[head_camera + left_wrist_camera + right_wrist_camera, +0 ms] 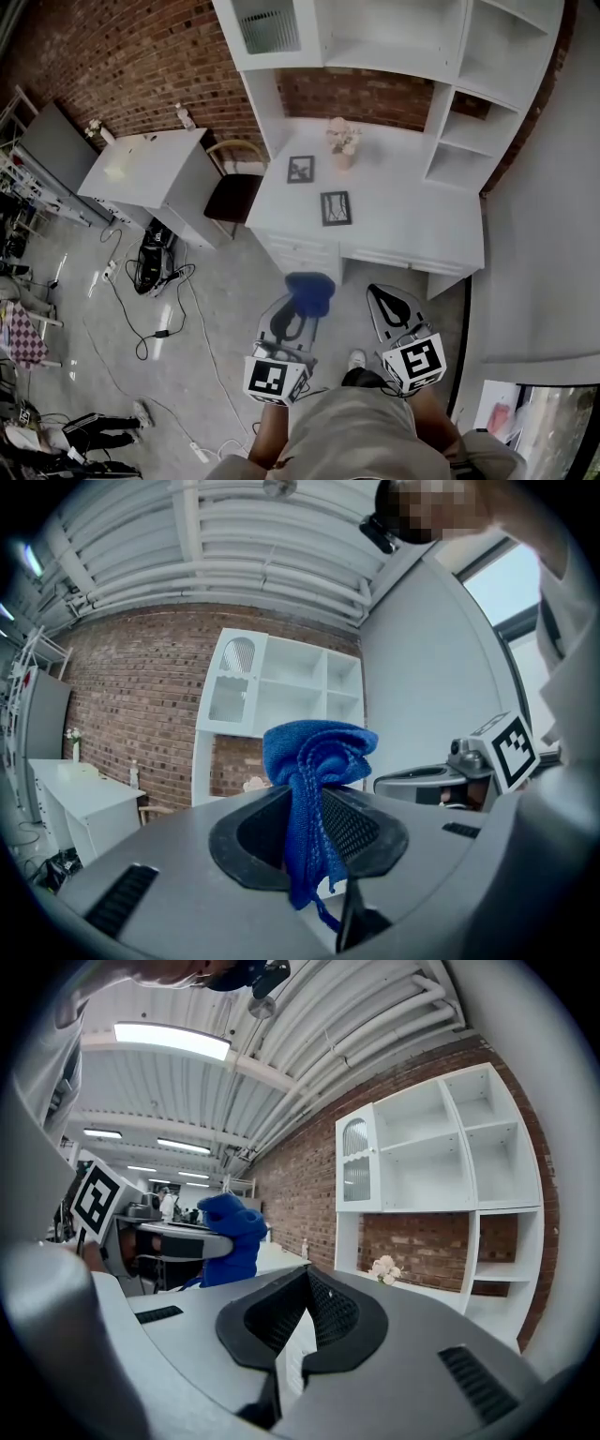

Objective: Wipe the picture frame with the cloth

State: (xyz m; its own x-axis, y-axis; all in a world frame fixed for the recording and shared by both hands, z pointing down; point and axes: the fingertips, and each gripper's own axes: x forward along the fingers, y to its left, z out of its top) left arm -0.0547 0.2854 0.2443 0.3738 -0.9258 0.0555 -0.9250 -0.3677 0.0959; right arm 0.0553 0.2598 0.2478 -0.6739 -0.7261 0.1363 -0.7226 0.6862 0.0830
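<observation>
Around: a white bench (pixel 403 220) stands against a brick wall under white shelves (pixel 394 37). A chair (pixel 234 192) sits at its left end, with a side table (pixel 150 173) further left. Cables (pixel 141 272) trail over the floor (pixel 225 328).
In the way: open floor lies between both grippers and the bench.
Frames: two dark-edged frames are on the bench's left half. The near frame (pixel 336 207) and far frame (pixel 301 169) are apart, and flowers (pixel 343 141) are just right of the far one.
Cloth: the cloth (pixel 314 789) is blue and bunched, well short of the frames.
Left gripper (pixel 296 314): its fingers (pixel 361 827) pinch the cloth, which bulges above them.
Right gripper (pixel 302 1321): its fingers (pixel 333 1312) are closed together with nothing between.
</observation>
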